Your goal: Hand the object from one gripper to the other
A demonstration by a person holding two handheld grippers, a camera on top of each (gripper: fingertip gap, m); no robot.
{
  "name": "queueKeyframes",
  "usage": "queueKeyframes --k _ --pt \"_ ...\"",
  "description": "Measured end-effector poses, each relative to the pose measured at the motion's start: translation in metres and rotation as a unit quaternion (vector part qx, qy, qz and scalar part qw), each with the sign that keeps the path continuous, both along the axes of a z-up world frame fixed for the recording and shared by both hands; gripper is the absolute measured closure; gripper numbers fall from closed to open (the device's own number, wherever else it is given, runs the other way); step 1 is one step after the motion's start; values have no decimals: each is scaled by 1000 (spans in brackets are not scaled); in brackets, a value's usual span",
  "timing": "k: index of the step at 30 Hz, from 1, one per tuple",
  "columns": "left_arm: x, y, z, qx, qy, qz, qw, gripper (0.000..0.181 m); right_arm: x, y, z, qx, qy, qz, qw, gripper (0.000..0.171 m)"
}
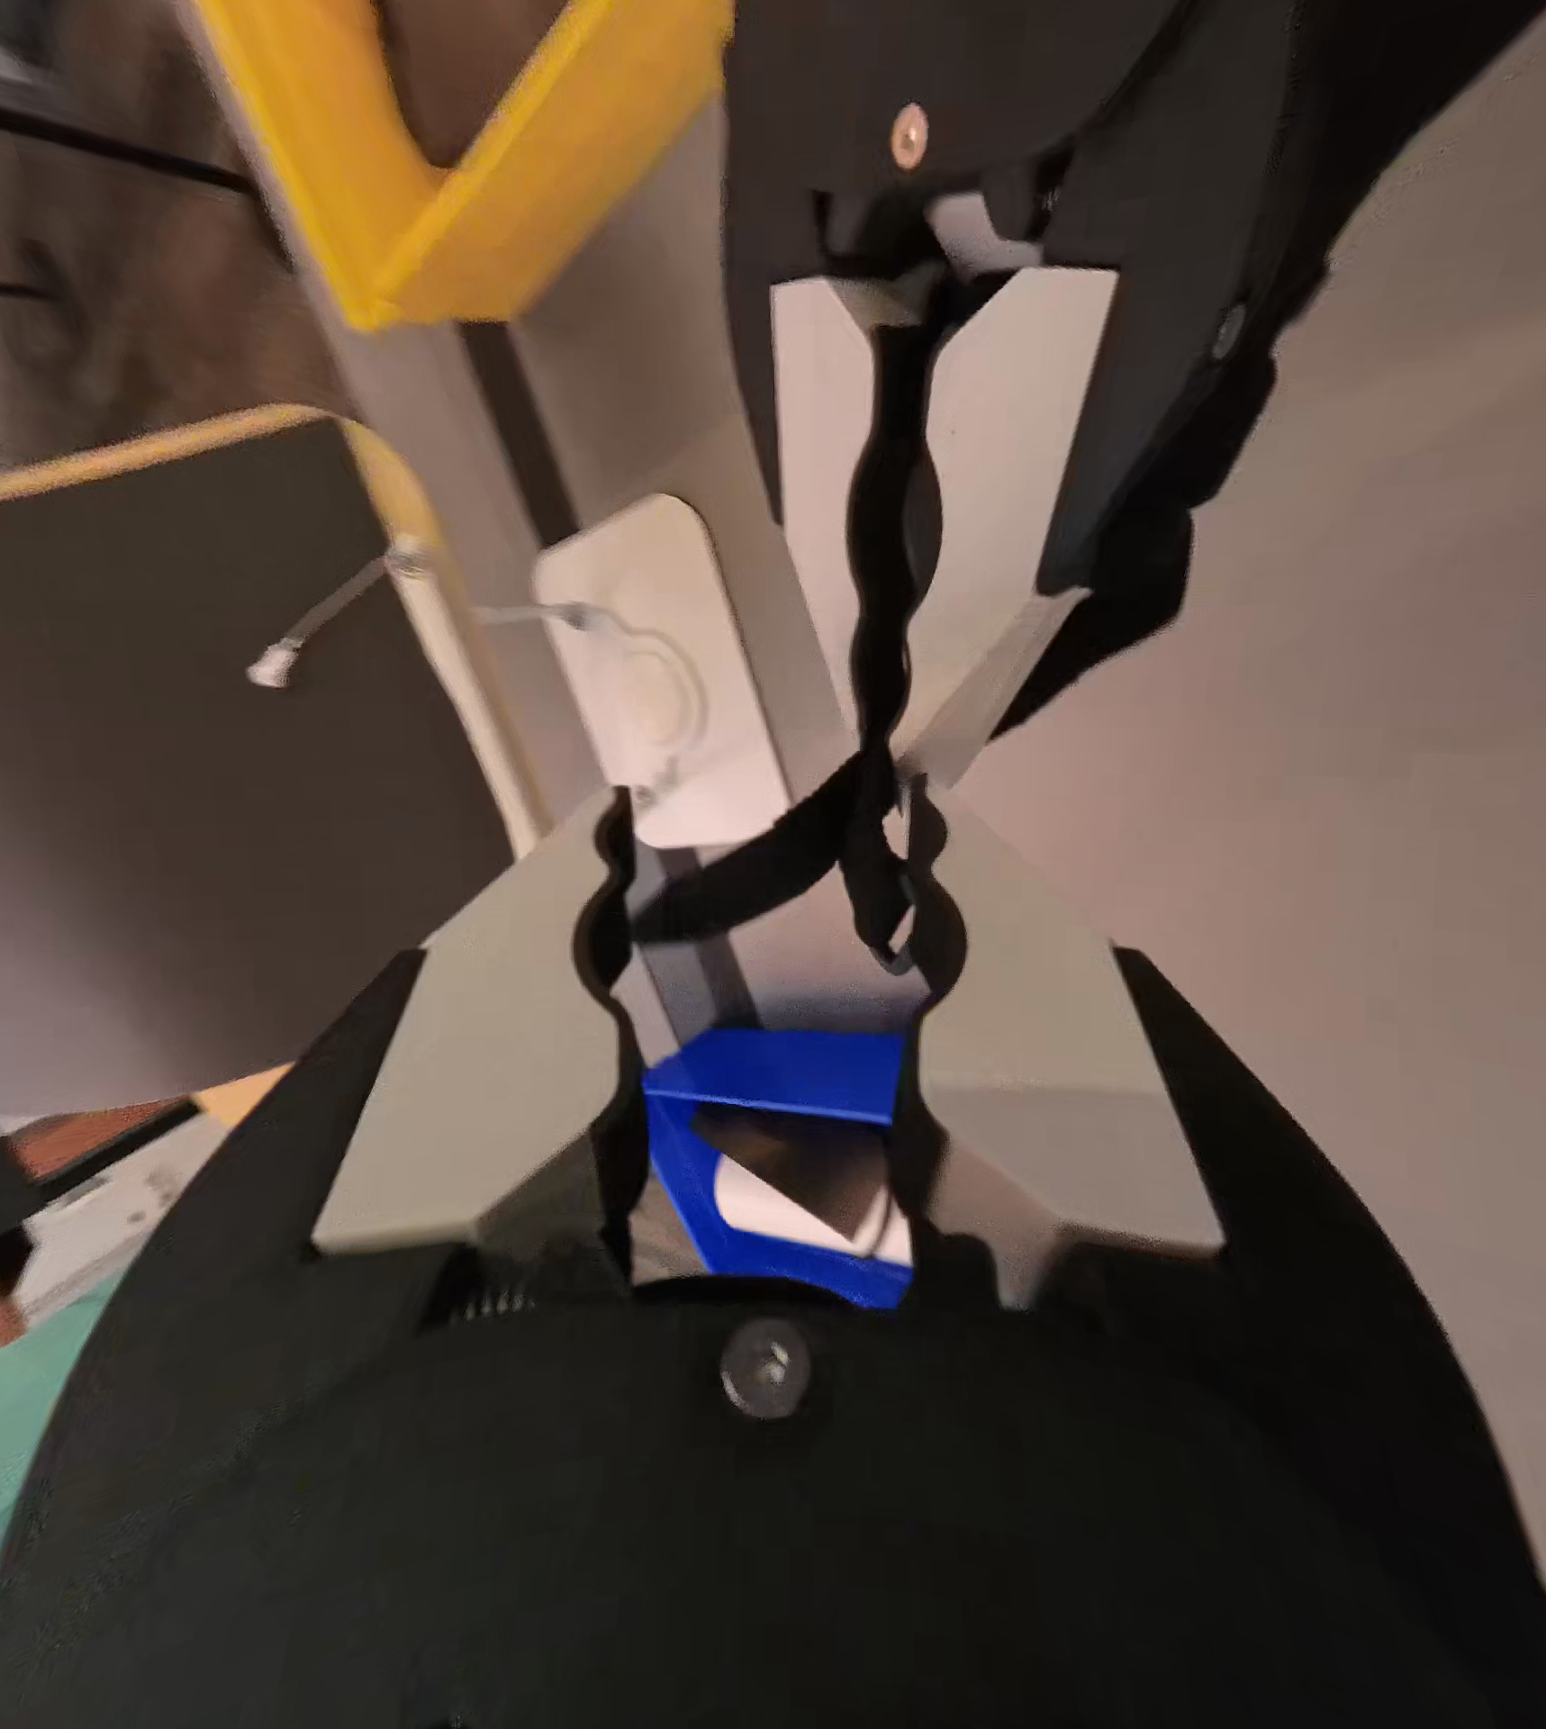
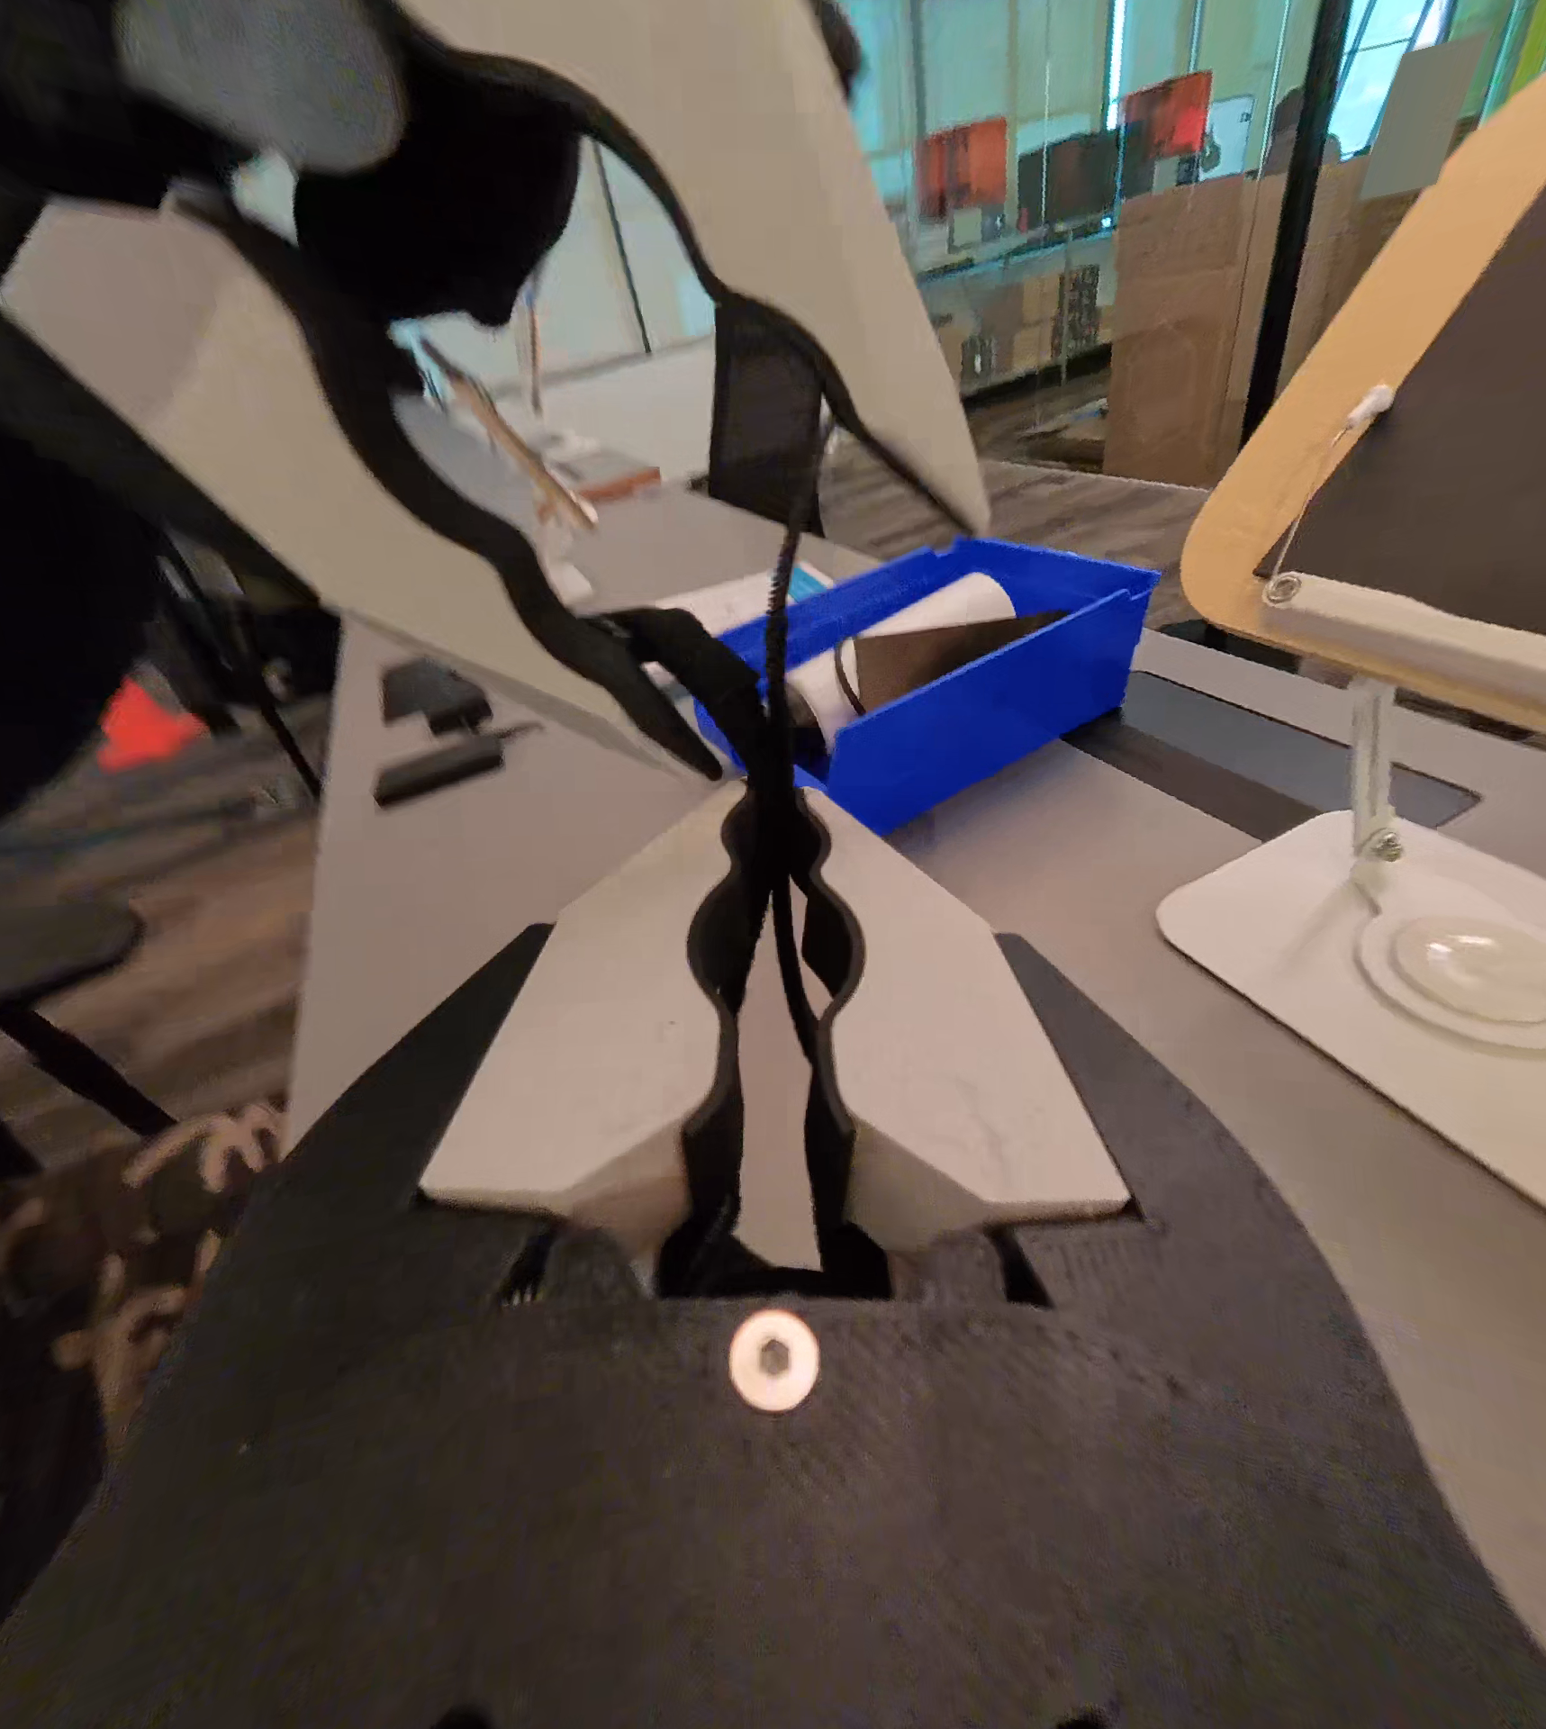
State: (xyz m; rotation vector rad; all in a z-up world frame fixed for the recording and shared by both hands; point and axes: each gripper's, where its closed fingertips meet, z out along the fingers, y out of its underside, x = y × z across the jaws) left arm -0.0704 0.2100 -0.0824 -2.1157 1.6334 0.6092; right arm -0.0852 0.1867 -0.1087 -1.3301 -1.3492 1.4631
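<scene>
Nearest my lens in the right wrist view is my right gripper [image 2: 764, 814], its tongs narrow and pinched on a black elastic cord [image 2: 773, 655] that runs up between the tips. The cord's wider mesh-like end [image 2: 764, 440] lies against one finger of the left gripper [image 2: 844, 646], which comes in from the upper left with its tongs wide, so the cord hangs in the air between the two tools, above the table [image 2: 1077, 889].

It looks light, limp and thin. I judge it will sag and twist, and could slip through the wavy pads. I would take it on the wider band, near the right gripper's tips. Beyond, a blue bin [image 2: 984, 739] holds a rolled white-and-black sheet [image 2: 928, 636].
</scene>
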Motion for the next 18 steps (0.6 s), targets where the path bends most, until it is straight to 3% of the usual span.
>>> queueKeyframes --k 1,4,7,9,13,18 --pt "4 3 7 33 -8 -9 999 117 2 3 4 -27 12 -1 1000 171" --pt "19 8 34 162 -34 -35 986 102 6 21 12 -105 38 -25 993 171" --pt "31 3 61 295 -50 -61 952 92 11 35 17 -166 60 -41 983 170" --pt "41 -10 61 348 -52 -82 932 92 15 43 21 -201 76 -51 975 170" --pt "56 -33 28 431 -37 -106 895 83 24 57 31 -251 104 -74 959 170" --pt "49 -30 -22 501 -21 -64 863 69 32 62 48 -300 135 -84 941 170"
